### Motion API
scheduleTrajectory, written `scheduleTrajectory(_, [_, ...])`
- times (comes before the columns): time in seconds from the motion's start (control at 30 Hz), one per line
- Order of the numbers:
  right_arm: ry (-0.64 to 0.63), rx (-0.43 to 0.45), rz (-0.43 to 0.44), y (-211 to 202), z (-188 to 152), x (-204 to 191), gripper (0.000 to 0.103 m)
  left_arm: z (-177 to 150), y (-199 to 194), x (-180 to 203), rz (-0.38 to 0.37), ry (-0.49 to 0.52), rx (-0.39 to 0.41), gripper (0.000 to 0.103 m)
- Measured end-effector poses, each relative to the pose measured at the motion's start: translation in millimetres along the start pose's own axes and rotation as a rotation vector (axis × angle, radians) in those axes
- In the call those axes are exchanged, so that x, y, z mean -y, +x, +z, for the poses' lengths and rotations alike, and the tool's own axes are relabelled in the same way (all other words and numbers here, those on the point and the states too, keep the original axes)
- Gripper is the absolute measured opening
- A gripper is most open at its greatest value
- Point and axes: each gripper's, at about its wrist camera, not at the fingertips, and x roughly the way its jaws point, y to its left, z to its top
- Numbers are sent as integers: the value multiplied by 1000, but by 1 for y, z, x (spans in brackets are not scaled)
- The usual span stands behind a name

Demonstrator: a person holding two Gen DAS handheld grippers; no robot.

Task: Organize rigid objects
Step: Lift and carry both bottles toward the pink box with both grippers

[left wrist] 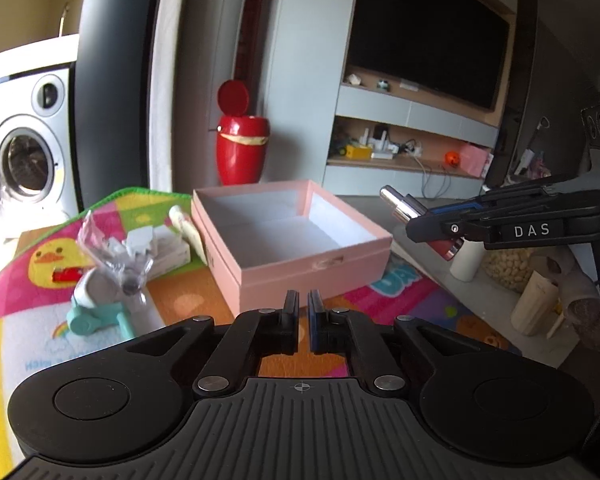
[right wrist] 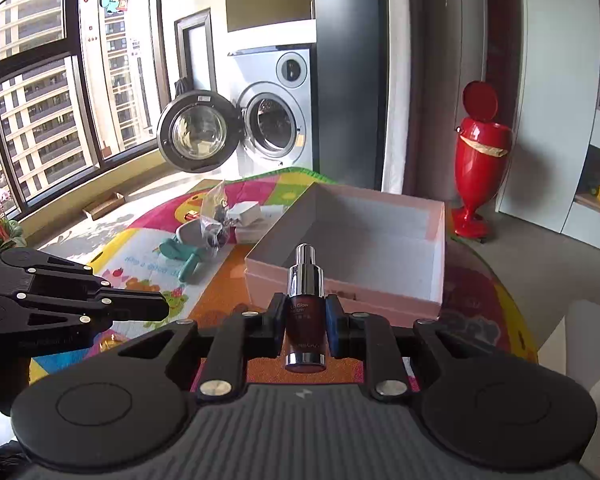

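Note:
A pink box (left wrist: 312,268) with a white inside stands open and empty on a colourful play mat (left wrist: 28,288); it also shows in the right wrist view (right wrist: 420,304). My right gripper (right wrist: 305,312) is shut on a dark red serum bottle (right wrist: 305,320) with a silver dropper cap, held in the air near the box's front edge. From the left wrist view the bottle (left wrist: 404,204) and right gripper (left wrist: 436,226) hang to the right of the box. My left gripper (left wrist: 303,304) is shut and empty, just in front of the box.
Left of the box lie a clear plastic bag (left wrist: 116,252), a small white box (left wrist: 168,252) and a teal and white toy (left wrist: 96,304). A red bin (left wrist: 242,148), a washing machine (right wrist: 276,112) with its door open and a TV shelf stand behind.

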Motion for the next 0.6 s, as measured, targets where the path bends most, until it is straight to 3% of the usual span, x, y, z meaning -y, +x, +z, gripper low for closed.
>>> scheduleTrajectory(0.13, [18, 113, -37, -5, 32, 16, 20, 45, 19, 3, 26, 48, 95, 6])
scheduleTrajectory(0.23, [30, 135, -46, 9, 46, 22, 20, 61, 29, -4, 1, -22, 65, 9])
scheduleTrajectory(0.33, [36, 79, -26, 25, 39, 26, 20, 45, 25, -3, -1, -42, -29, 12])
scheduleTrajectory(0.6, [10, -191, -34, 68, -39, 11, 20, -44, -2, 9, -5, 126, -434, 16])
